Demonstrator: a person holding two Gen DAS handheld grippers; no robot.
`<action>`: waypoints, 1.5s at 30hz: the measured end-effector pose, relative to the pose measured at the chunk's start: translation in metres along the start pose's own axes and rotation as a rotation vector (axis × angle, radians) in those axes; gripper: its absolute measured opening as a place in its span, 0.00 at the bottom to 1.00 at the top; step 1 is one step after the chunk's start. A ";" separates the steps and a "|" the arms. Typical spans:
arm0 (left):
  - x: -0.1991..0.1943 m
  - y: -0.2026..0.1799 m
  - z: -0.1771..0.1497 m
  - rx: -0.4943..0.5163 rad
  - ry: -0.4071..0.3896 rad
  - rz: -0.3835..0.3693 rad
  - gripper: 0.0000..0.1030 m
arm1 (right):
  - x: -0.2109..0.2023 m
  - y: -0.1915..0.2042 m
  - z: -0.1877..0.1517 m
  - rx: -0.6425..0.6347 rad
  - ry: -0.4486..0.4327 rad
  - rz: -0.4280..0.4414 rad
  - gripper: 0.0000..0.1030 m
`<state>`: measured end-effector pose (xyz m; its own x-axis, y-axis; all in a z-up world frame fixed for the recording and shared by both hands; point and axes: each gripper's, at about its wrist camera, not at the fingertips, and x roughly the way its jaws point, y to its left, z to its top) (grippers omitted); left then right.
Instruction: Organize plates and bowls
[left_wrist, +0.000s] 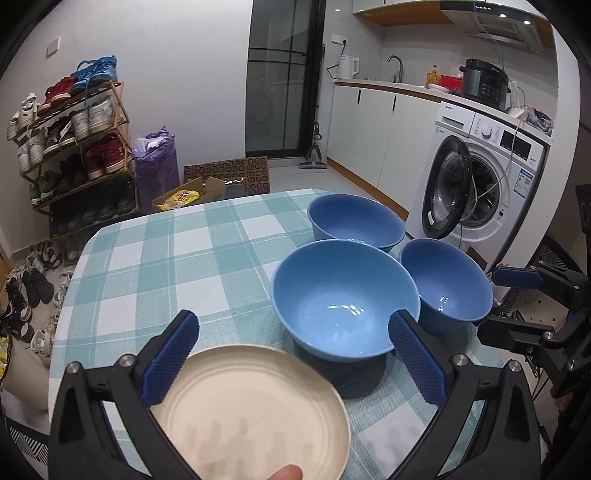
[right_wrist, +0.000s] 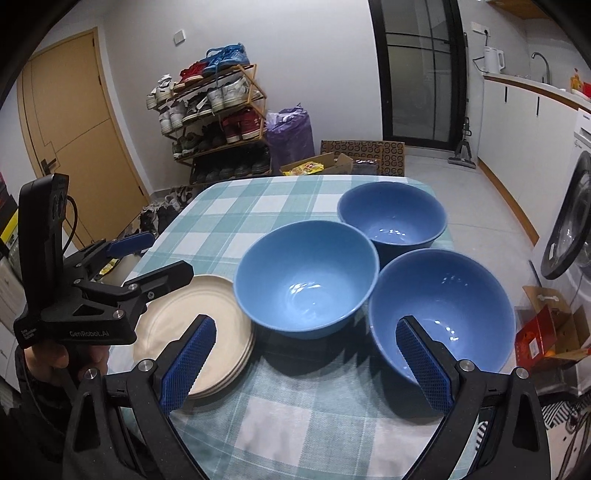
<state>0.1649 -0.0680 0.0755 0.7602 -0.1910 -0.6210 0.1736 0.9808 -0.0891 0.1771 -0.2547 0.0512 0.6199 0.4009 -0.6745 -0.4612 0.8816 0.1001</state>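
The far left half of the tabletop (left_wrist: 155, 258) lay bare, so my left claw (left_wrist: 291, 354) had free passage there. On the right side three blue bowls (right_wrist: 306, 277) stood close together, nearly touching, with no gap wide enough between them. The stack of cream plates (right_wrist: 199, 332) sat just beside the middle bowl. My right claw (right_wrist: 306, 365) was wide apart above the near edge.

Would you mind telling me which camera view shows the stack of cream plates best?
The right wrist view: the stack of cream plates shows its layered edges on the checked tablecloth, beside the nearest blue bowl. The left wrist view shows only the top plate from above, partly cut off by the left gripper, so the stacking is hidden.
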 end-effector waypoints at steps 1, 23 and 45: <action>0.002 -0.001 0.002 0.001 0.002 0.000 1.00 | -0.001 -0.003 0.001 0.004 -0.003 -0.002 0.97; 0.055 -0.016 0.049 0.023 0.037 -0.072 1.00 | 0.001 -0.070 0.025 0.153 -0.042 -0.070 0.97; 0.103 -0.026 0.088 0.067 0.095 -0.114 1.00 | 0.017 -0.118 0.074 0.226 -0.041 -0.115 0.97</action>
<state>0.2941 -0.1165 0.0822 0.6712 -0.2931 -0.6808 0.2992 0.9475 -0.1129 0.2894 -0.3329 0.0819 0.6874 0.3007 -0.6611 -0.2358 0.9533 0.1885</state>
